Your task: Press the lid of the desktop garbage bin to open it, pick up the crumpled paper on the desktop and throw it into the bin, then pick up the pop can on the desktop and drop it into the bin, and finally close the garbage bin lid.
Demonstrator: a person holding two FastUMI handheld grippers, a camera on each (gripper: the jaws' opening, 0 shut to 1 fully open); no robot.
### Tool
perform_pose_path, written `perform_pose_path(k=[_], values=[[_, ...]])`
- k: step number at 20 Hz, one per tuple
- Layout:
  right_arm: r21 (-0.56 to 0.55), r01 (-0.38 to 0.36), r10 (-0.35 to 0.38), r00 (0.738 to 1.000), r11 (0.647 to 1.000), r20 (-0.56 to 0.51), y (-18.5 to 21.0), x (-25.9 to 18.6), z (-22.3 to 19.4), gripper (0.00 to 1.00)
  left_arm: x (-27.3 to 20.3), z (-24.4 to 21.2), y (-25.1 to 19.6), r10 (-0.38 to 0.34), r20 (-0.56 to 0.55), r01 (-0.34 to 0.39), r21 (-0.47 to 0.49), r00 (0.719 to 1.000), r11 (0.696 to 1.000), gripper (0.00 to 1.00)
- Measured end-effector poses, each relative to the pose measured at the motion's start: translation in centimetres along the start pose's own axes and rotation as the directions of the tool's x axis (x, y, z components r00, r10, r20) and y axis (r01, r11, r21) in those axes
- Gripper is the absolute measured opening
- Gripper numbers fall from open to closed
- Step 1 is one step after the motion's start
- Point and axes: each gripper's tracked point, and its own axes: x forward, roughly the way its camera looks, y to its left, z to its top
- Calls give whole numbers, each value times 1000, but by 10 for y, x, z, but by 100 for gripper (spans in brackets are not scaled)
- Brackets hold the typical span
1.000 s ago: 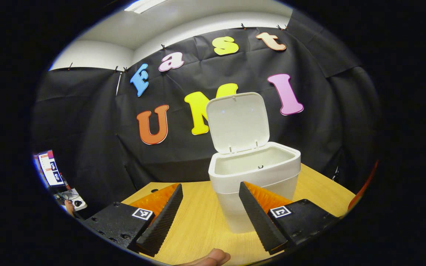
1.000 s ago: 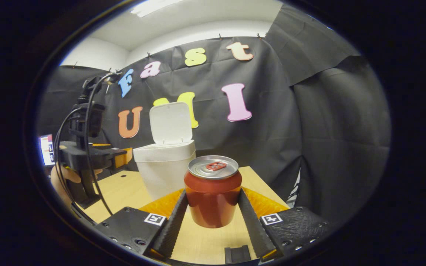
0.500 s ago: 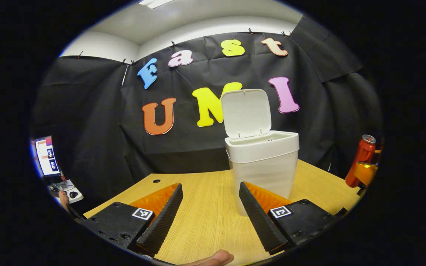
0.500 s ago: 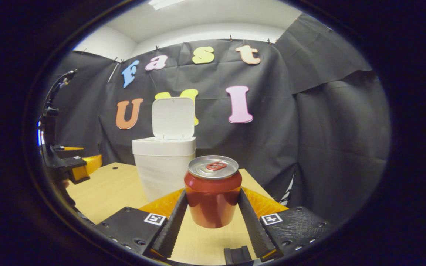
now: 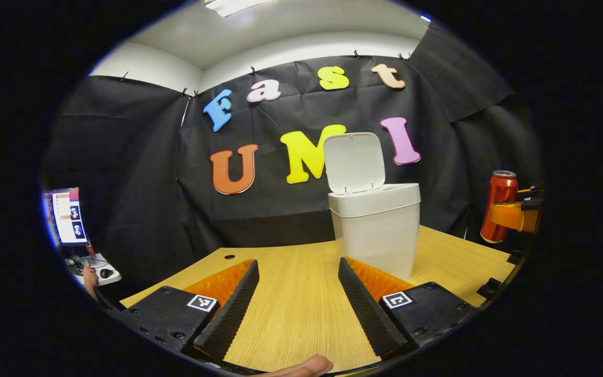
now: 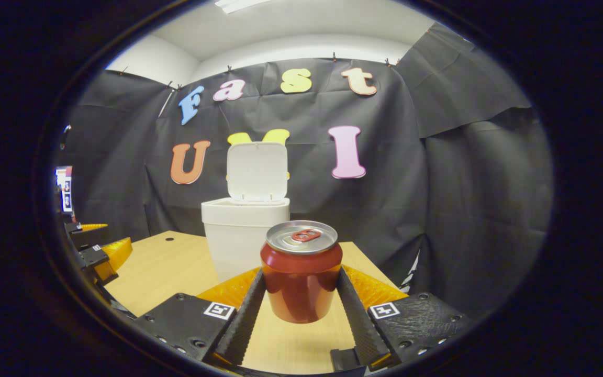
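Observation:
The white bin [image 5: 375, 230] stands on the wooden table [image 5: 286, 319] with its lid [image 5: 355, 162] hinged upright. My left gripper [image 5: 298, 264] is open and holds nothing, low over the table, in front of the bin and a little to its left. The red pop can [image 6: 301, 272] stands upright between my right gripper's [image 6: 300, 276] fingers, which are shut on its sides. Beyond the can and slightly left is the bin [image 6: 244, 235]. In the left gripper view the pop can [image 5: 498, 204] shows at the far right, to the right of the bin.
A desk with a monitor [image 5: 66, 217] lies beyond the table's left side. A small round hole [image 5: 229, 257] marks the tabletop near its far left edge. A person's fingertip [image 5: 301, 366] shows below my left gripper. The left gripper [image 6: 97, 251] shows at the left edge of the right gripper view.
My left gripper has drawn back from over the bin and dropped lower, staying open. The right gripper keeps its hold on the can, and the bin has shifted right in its view.

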Motion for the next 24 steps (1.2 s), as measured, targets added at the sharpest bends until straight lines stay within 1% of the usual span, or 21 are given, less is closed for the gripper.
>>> perform_pose_path(k=[1, 3, 7, 10, 11, 13, 15, 17, 18, 20, 22, 24], values=[[-17, 11, -11, 1000, 1000, 14, 1, -1, 7, 78, -2, 3, 2, -1, 20, 1, -5, 1000, 1000, 98], [-48, 17, -15, 999, 999, 36, 5, -5, 25, 77, -5, -1, -2, -32, 26, 32, -18, 999, 999, 98], [-64, -21, 26, 997, 998, 76, 27, -11, 68, 78, -6, -5, 8, -34, 3, 34, -43, 999, 998, 98], [-108, -35, 47, 993, 993, 109, 46, -9, 99, 78, -5, -6, 12, -50, -8, 49, -69, 999, 996, 98], [-112, -17, 32, 990, 994, 134, 47, -9, 111, 78, -5, -7, 16, -46, -17, 45, -66, 999, 997, 98], [-138, 6, 17, 986, 990, 163, 55, -5, 129, 77, -4, -11, 30, -12, -29, 10, -57, 1000, 998, 98], [-155, 0, 22, 990, 988, 143, 69, 9, 137, 78, -3, -14, 38, 9, -40, -11, -62, 999, 998, 98], [-170, -43, 66, 989, 985, 131, 90, 26, 149, 78, -3, -15, 39, 10, -42, -13, -72, 999, 997, 98], [-182, -47, 71, 990, 982, 126, 96, 38, 153, 79, -2, -16, 40, 8, -46, -11, -78, 999, 997, 98], [-196, -43, 62, 994, 980, 91, 98, 66, 154, 78, -4, -14, 43, 10, -48, -14, -83, 999, 996, 98], [-211, -30, 54, 993, 977, 108, 102, 91, 166, 79, -3, -11, 47, 11, -37, -13, -76, 999, 997, 98], [-201, -26, 52, 990, 979, 128, 104, 116, 176, 79, -3, -12, 48, 5, -34, -7, -75, 999, 997, 98]])
